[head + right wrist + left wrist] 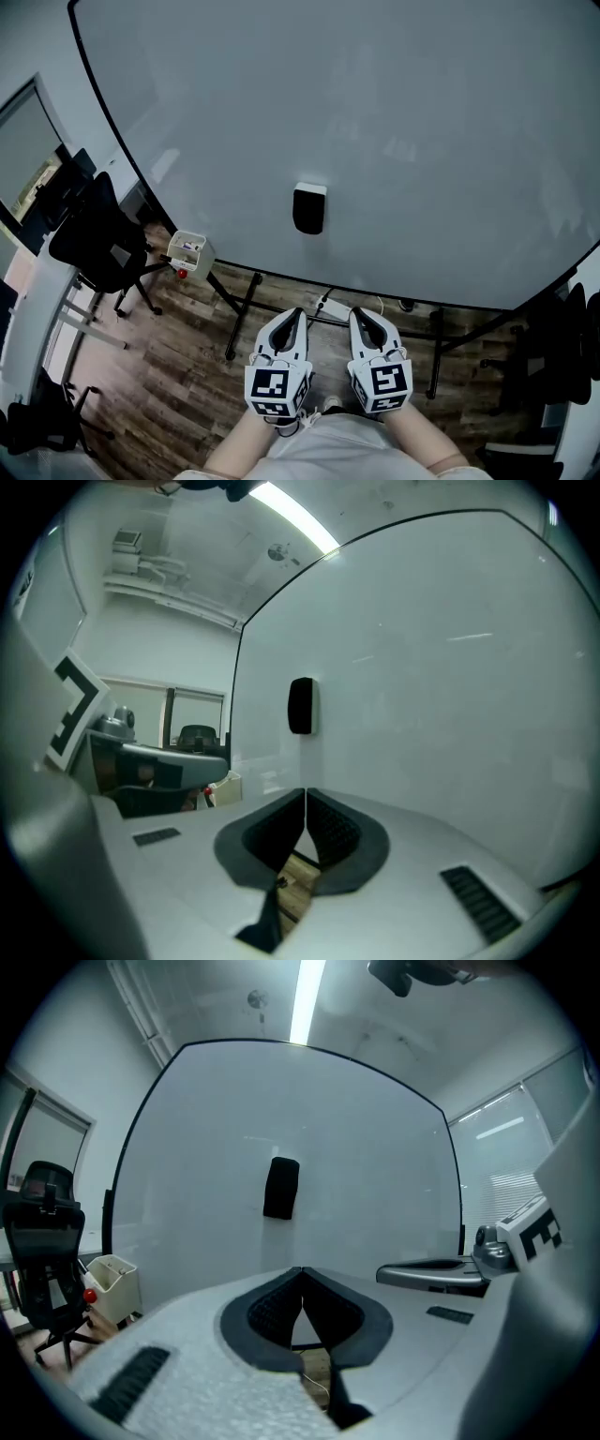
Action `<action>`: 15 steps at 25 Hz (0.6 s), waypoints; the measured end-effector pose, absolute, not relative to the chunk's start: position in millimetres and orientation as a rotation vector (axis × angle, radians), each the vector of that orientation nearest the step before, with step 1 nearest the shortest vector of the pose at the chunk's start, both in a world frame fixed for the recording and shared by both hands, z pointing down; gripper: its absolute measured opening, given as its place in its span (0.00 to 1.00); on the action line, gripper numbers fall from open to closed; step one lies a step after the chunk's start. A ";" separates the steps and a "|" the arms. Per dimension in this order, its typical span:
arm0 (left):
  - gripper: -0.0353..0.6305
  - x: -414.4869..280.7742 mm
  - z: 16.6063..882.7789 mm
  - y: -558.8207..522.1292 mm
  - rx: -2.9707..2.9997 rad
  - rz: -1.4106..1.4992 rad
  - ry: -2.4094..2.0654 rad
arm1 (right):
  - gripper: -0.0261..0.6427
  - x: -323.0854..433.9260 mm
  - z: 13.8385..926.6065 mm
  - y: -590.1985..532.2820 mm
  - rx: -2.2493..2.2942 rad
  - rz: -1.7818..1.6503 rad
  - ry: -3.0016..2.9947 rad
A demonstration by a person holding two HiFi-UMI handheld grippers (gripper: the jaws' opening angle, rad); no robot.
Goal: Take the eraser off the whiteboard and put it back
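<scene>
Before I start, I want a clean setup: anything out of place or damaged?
Nothing stands out. The eraser sits roughly upright on the whiteboard; left gripper and right gripper are shut, empty, short of it.

Open air before whiteboard, eraser mid-board, stand legs below, office chair and bin left.

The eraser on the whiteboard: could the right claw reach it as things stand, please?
Probably yes: the eraser sits on bare whiteboard ahead of the right claw, with nothing between them. The claw is shut, so it would have to open first.
</scene>
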State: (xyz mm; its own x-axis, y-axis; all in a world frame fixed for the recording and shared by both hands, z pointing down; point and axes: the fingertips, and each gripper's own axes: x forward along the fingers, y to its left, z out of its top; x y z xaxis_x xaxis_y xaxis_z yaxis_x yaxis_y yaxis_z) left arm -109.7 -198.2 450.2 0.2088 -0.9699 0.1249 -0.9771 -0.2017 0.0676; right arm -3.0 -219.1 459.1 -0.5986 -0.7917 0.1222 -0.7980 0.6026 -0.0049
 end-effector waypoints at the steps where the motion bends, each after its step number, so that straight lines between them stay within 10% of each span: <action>1: 0.08 -108.6 448.2 -208.0 2.344 0.081 -1.894 | 0.08 -2.3 455.8 -228.6 1.358 0.081 -2.716; 15: 0.08 -119.0 399.0 -289.1 2.437 -0.015 -1.870 | 0.08 -3.4 430.9 -285.5 1.564 0.045 -2.625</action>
State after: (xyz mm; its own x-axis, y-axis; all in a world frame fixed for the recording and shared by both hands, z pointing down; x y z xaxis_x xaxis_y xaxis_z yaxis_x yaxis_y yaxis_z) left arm -119.0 -289.1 399.0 0.2596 -0.9651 0.0343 -0.9644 -0.2572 0.0608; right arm -3.4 -285.5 430.9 -0.4737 -0.8763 0.0882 -0.8787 0.4769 0.0186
